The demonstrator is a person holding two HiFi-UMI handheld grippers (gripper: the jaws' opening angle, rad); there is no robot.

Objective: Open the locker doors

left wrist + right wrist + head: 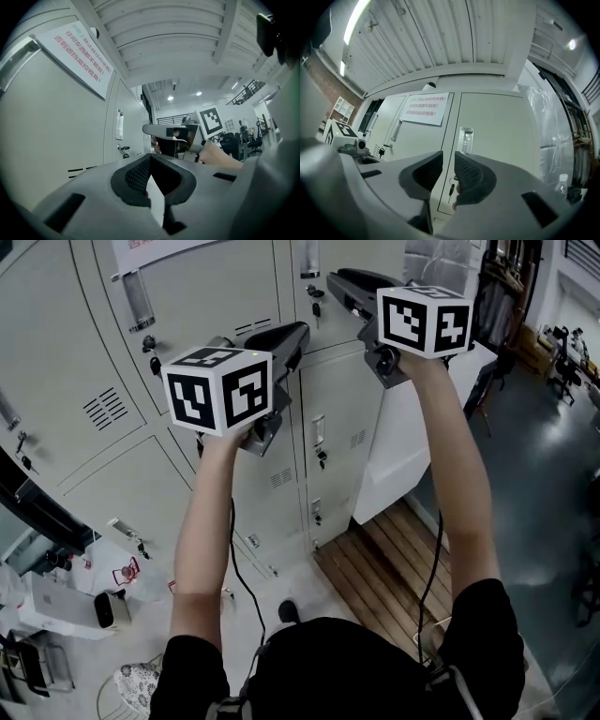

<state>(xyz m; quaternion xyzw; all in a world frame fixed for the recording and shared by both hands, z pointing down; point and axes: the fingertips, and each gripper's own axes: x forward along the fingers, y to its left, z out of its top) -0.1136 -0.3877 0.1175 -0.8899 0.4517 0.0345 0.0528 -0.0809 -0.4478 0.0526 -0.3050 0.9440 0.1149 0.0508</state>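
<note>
"Two grippers are up. The left gripper point(151, 156) has its jaws pressed together on nothing; the right gripper point(449, 157) keeps a narrow gap, empty too."

"And the locker doors point(211, 296)?"

"All closed. The upper door point(497, 136) stands just beyond the right jaws, with its handle recess point(466, 138) and, lower, the key point(451, 190)."

"What can go wrong?"

"I think the gap is too narrow for the handle. The tips could slide off it, or catch the key and bend it."
</note>
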